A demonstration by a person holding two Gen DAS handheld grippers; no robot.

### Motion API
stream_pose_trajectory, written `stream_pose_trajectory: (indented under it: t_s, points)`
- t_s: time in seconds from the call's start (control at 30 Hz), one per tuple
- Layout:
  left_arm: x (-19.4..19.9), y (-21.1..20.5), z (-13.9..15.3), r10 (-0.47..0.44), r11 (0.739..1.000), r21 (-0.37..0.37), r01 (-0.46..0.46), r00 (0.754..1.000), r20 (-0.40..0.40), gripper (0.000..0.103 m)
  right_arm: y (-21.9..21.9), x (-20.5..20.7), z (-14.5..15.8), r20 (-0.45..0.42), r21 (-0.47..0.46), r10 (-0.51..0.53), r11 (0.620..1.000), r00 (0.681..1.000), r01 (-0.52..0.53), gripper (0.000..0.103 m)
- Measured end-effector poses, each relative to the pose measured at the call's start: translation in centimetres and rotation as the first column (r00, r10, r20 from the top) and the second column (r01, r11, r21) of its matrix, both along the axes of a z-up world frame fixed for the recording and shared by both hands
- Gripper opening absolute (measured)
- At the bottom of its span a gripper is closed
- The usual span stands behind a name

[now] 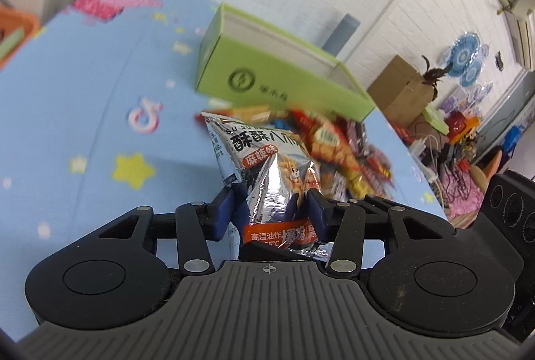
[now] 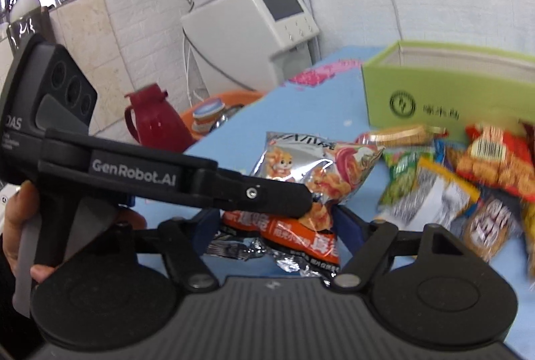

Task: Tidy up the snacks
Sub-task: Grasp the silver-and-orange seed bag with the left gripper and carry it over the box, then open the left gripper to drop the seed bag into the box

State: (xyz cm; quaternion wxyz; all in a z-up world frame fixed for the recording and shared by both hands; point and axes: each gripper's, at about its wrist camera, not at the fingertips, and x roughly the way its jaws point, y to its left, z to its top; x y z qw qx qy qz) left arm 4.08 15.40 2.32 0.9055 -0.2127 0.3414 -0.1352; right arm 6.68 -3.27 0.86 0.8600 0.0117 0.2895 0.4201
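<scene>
On the blue cloth (image 1: 83,99), a silver foil snack bag (image 1: 267,166) with an orange band, a cartoon figure and black Chinese print sits crinkled and upright, lifted off the table. The left gripper (image 1: 272,209) is clamped on its lower part, blue pads pressing in both sides. The right gripper (image 2: 271,226) straddles the bag's bottom, but whether its pads touch the foil cannot be told. Behind stands an open green box (image 1: 267,82); right of the bag lies a heap of mixed snacks (image 2: 468,179).
</scene>
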Motion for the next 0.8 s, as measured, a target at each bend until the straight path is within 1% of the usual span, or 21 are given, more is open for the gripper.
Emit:
stream_pose_trajectory:
  t_s: [0.1,0.2,0.33,0.4,0.47,0.53,0.6,0.73,0.77,0.8]
  points:
    - [3.1,-1.3,2.3,-0.023,0.999,0.023,0.023,0.999,0.022,0.032,-0.5,1.7,1.8,0.062,0.006,-0.033,0.999,0.998,0.032,0.082]
    - [7.9,-3.2,4.4,-0.079,0.997,0.027,0.078,0.996,0.039,0.032,-2.1,4.6,3.7,0.103,0.008,-0.089,0.996,0.991,0.089,0.081]
    - [15.2,-6.9,7.1,-0.167,0.985,0.059,0.163,0.984,0.064,0.032,-4.5,10.1,6.4,0.164,-0.048,-0.164,0.984,0.973,0.174,0.081]
    - [18.7,-8.8,7.7,-0.196,0.979,0.073,0.191,0.979,0.065,0.032,-5.9,13.3,7.5,0.170,-0.075,-0.199,0.974,0.965,0.214,0.082]
    - [21.9,-10.1,7.6,-0.215,0.975,0.066,0.212,0.975,0.056,0.032,-7.2,16.4,8.0,0.161,-0.094,-0.227,0.965,0.960,0.244,0.082]
    - [24.5,-10.9,6.8,-0.228,0.973,0.052,0.227,0.973,0.028,0.032,-8.4,19.0,7.8,0.147,-0.112,-0.250,0.957,0.957,0.268,0.081]
    - [26.9,-11.6,5.8,-0.236,0.971,0.045,0.236,0.972,0.004,0.032,-9.2,21.2,7.1,0.128,-0.126,-0.264,0.952,0.956,0.280,0.081]
    - [29.9,-12.5,3.5,-0.245,0.968,0.050,0.246,0.969,-0.034,0.033,-9.7,23.8,4.7,0.114,-0.166,-0.279,0.941,0.953,0.295,0.082]
    - [30.5,-12.8,3.0,-0.239,0.968,0.064,0.241,0.970,-0.040,0.038,-9.7,24.4,4.0,0.108,-0.172,-0.279,0.940,0.954,0.295,0.083]
    - [31.1,-13.1,2.4,-0.229,0.968,0.091,0.232,0.972,-0.047,0.048,-9.7,24.9,3.5,0.100,-0.173,-0.276,0.941,0.956,0.290,0.084]
